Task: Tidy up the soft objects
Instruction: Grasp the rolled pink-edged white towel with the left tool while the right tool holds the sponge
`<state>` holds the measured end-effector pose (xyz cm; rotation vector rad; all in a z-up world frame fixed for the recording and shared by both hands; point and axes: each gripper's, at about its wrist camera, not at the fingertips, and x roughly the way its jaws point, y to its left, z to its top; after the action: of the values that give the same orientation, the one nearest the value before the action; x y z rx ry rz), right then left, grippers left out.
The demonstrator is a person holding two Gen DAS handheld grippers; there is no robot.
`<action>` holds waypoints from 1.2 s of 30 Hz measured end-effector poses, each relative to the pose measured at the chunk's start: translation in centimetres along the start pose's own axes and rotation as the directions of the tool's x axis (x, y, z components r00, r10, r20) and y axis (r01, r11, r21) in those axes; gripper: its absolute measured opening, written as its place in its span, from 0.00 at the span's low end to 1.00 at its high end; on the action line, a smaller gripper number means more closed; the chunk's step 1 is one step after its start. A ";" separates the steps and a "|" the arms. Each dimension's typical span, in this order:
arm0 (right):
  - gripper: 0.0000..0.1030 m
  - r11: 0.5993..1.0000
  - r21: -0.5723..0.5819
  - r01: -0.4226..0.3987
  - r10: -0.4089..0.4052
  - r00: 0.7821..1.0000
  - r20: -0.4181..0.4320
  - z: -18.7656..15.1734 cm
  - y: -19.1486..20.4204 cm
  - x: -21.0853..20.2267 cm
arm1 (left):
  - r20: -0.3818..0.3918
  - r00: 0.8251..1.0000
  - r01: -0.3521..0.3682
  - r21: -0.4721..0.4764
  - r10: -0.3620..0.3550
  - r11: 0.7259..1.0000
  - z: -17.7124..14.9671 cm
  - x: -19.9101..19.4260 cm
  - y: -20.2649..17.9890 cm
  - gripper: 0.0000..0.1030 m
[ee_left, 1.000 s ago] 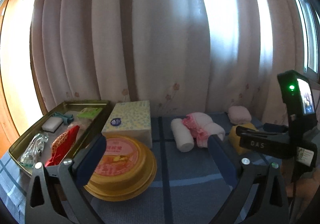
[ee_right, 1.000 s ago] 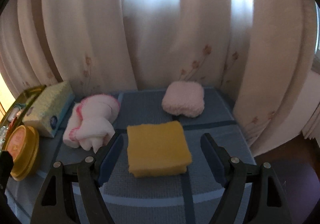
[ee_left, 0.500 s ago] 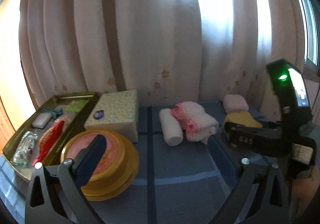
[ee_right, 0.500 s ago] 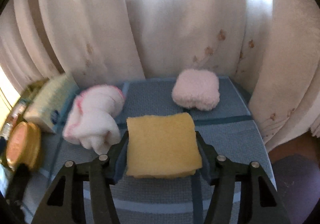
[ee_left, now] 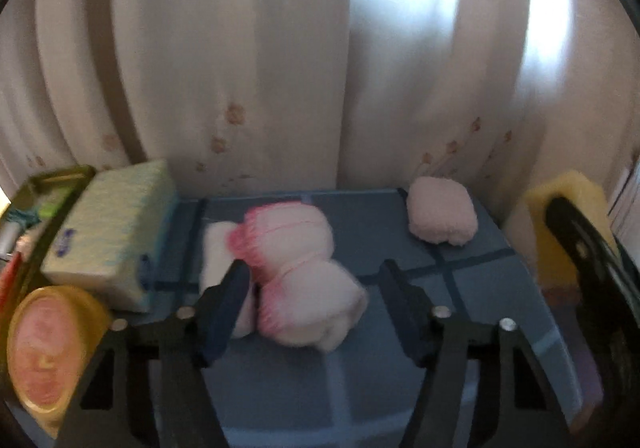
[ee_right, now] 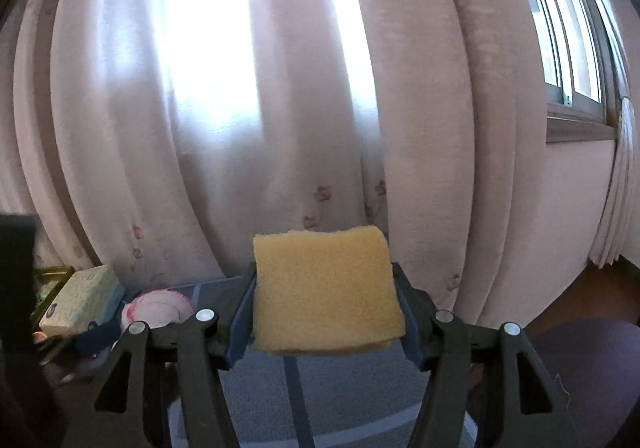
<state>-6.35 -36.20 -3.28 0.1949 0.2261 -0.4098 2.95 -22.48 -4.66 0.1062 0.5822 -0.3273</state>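
Note:
A pink-and-white bundled towel (ee_left: 296,280) lies on the blue checked tablecloth (ee_left: 360,388), with a white rolled towel (ee_left: 216,252) against its left side. My left gripper (ee_left: 314,300) straddles the bundle and its jaws are closing. The left finger is at the bundle's edge, and a gap remains at the right finger. A small pink folded towel (ee_left: 442,214) sits at the back right. My right gripper (ee_right: 324,312) is shut on a yellow folded cloth (ee_right: 324,288) and holds it above the table. The yellow folded cloth (ee_left: 560,204) also shows at the right of the left wrist view.
A tissue box (ee_left: 108,224) stands left of the towels, with a round yellow tin (ee_left: 44,348) in front of it. A gold tray (ee_left: 56,176) of small items is at the far left. Curtains (ee_left: 280,68) hang close behind the table. The table's right edge (ee_left: 556,328) is near.
My left gripper moved right and forward onto the pink-and-white bundle and its jaws narrowed. My right gripper shut on the yellow cloth and lifted it off the table.

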 end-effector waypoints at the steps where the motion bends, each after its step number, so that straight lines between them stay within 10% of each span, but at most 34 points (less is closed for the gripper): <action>1: 0.61 1.000 0.002 0.004 -0.004 1.000 0.001 0.0 0.1 0.1 | -0.024 1.000 0.007 -0.022 -0.008 1.000 0.5 1.0 -0.2 0.60; 15: 0.62 1.000 -0.006 -0.012 0.012 1.000 -0.023 -0.1 0.6 1.1 | -0.200 0.974 -0.097 0.072 0.109 0.993 1.2 6.9 -2.9 0.76; 21: 0.62 1.000 0.001 0.000 0.000 0.999 -0.033 0.1 0.5 1.5 | -0.195 0.979 -0.056 0.032 0.061 0.998 1.0 6.2 -1.6 0.36; 26: 0.62 1.000 0.009 0.003 -0.003 1.000 -0.015 0.2 0.3 1.3 | -0.180 0.984 -0.018 -0.035 0.012 0.999 0.4 4.5 0.9 0.27; 36: 0.62 1.000 0.003 0.025 -0.025 0.999 0.044 -0.1 0.2 0.4 | 0.109 0.994 0.031 0.026 -0.033 0.999 -1.1 -2.8 1.4 0.27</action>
<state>-5.94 -36.13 -3.47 0.1856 0.1851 -0.4385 0.70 -20.22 -4.01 0.1015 0.4722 -0.3689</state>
